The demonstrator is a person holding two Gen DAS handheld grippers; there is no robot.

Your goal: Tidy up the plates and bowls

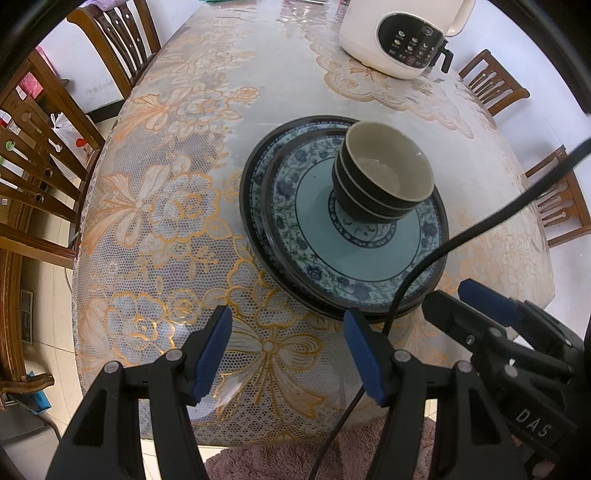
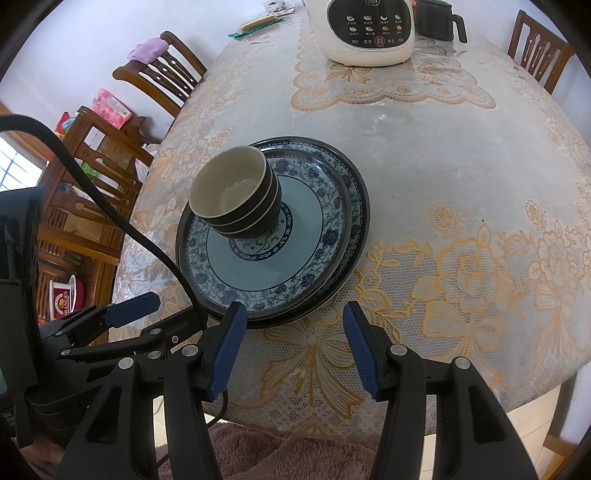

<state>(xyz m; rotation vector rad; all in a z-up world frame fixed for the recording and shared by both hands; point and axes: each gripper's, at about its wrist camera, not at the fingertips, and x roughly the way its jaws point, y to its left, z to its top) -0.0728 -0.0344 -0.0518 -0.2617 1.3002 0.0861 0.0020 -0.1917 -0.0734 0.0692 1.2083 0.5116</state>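
A stack of blue-and-white floral plates with dark rims sits on the lace-covered table. Three nested dark bowls with cream insides stand on the top plate. My left gripper is open and empty, just short of the plates' near edge. My right gripper is open and empty at the plates' near right edge. The right gripper also shows in the left wrist view, and the left gripper in the right wrist view.
A cream rice cooker stands at the far end of the table with a dark jug beside it. Wooden chairs ring the table. A black cable crosses the plates' near rim. A pink rug lies below.
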